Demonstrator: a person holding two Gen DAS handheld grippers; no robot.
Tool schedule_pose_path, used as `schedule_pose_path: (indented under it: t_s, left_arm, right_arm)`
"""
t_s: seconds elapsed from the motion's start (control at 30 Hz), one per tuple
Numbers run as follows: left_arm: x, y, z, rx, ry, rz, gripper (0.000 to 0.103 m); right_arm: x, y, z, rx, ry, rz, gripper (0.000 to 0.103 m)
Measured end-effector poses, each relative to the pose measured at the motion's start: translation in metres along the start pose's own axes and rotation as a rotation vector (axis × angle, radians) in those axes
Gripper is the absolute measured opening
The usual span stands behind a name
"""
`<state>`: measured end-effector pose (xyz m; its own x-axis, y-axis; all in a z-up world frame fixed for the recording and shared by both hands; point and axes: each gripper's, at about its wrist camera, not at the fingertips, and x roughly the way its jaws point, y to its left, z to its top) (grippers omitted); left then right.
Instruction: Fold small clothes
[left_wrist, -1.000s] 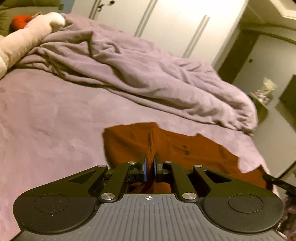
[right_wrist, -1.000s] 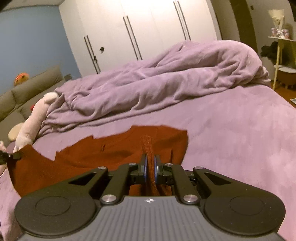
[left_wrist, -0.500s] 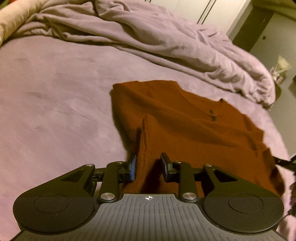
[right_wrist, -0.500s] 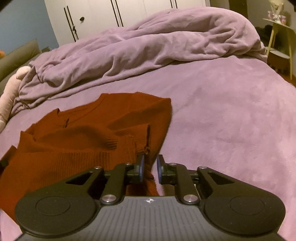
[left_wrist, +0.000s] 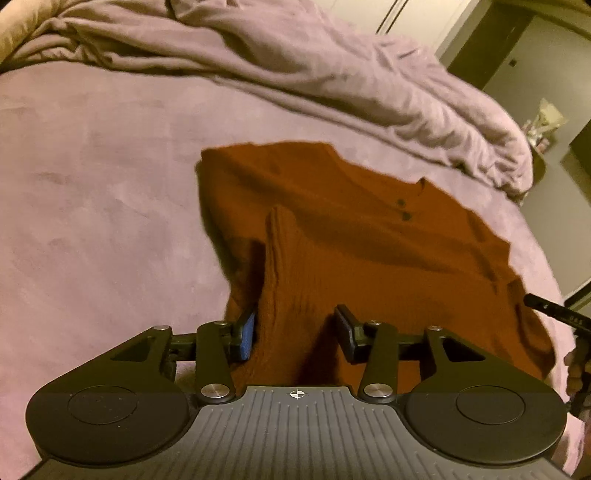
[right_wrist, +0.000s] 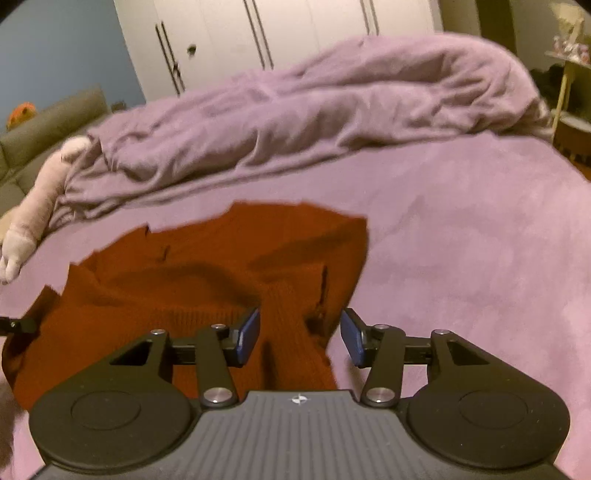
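Left wrist view: the bed (left_wrist: 92, 155) fills most of the frame, covered in a mauve sheet, with a rumpled duvet (left_wrist: 332, 74) heaped along its far side. On the flat part of the bed the rust-red sweater (left_wrist: 369, 236) is laid out, neckline and two dark buttons (left_wrist: 403, 209) turned away from the camera, its near edge doubled up over the body. The step in hand is judged to be the release that ends a fold. The left tongs (left_wrist: 295, 330) are opening, a raised ridge of knit lying loose between them, brushing the left pad at most and clear of the right one. In the right wrist view the right tongs (right_wrist: 300, 334) are opening likewise, a ribbed fold of the sweater (right_wrist: 207, 291) standing between the blue pads (right_wrist: 246, 334) without being pressed. A soft toy (right_wrist: 33, 218) is seen at the far left edge, well apart from the sweater. For the next move both tongs would need to be drawn clear without dragging the knit, the two ridges let settle or pressed flat, and fresh grips taken on the sides or sleeves for the following fold.
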<state>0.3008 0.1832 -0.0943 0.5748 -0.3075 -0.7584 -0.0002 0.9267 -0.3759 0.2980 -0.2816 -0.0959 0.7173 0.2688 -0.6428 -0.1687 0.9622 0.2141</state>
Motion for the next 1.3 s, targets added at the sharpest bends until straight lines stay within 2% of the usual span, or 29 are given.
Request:
schedule_pose_path:
  t_s: [0.1,0.17,0.2,0.23,0.27,0.47,0.6,0.7,0.77,0.87,0.97,1.03,1.1,1.23,1.3]
  left_arm:
    - [0.006,-0.002,-0.001,0.018,0.006,0.035,0.039]
    - [0.008,-0.005,-0.001,0.049,0.006,0.067,0.024]
    - [0.008,-0.005,-0.001,0.055,0.007,0.075,0.02]
    - [0.006,-0.005,-0.001,0.058,-0.001,0.076,0.009]
    - [0.003,-0.005,-0.001,0.06,-0.01,0.065,0.009]
    - [-0.023,-0.019,0.001,0.103,-0.078,0.052,0.008]
    - [-0.042,-0.026,0.019,0.085,-0.135,0.026,0.008]
    - [-0.044,-0.035,0.041,0.107,-0.178,0.044,0.008]
    - [-0.04,-0.038,0.059,0.096,-0.198,0.053,0.008]
    - [-0.025,-0.037,0.084,0.077,-0.228,0.09,0.009]
    - [0.007,-0.027,0.1,0.044,-0.213,0.154,0.008]
    - [0.032,-0.02,0.103,0.042,-0.19,0.219,0.008]
    - [0.058,-0.012,0.099,0.025,-0.125,0.27,0.008]
    - [0.076,-0.007,0.084,0.035,-0.09,0.254,0.01]
    - [0.076,-0.007,0.082,0.047,-0.085,0.212,0.021]
  right_arm:
    - [0.006,0.013,-0.003,-0.065,0.013,-0.029,0.044]
    - [0.006,0.021,-0.006,-0.117,0.004,-0.043,0.012]
    - [0.006,0.024,-0.007,-0.132,0.004,-0.052,0.007]
    - [0.006,0.027,-0.008,-0.148,0.006,-0.055,0.006]
    - [0.006,0.029,-0.008,-0.163,0.005,-0.052,0.005]
    - [-0.017,0.036,0.0,-0.173,-0.082,-0.064,0.004]
    - [-0.028,0.037,0.015,-0.153,-0.135,-0.07,0.004]
    - [-0.024,0.035,0.033,-0.141,-0.166,-0.097,0.004]
    - [-0.015,0.028,0.048,-0.087,-0.179,-0.113,0.004]
    - [0.007,0.004,0.073,0.109,-0.181,-0.093,0.004]
    - [0.044,-0.016,0.083,0.28,-0.126,-0.102,0.004]
    - [0.071,-0.017,0.083,0.291,-0.072,-0.169,0.004]
    - [0.094,-0.011,0.078,0.235,-0.041,-0.229,0.004]
    - [0.11,-0.008,0.072,0.203,-0.045,-0.246,0.004]
    - [0.11,-0.01,0.073,0.207,-0.046,-0.232,0.004]
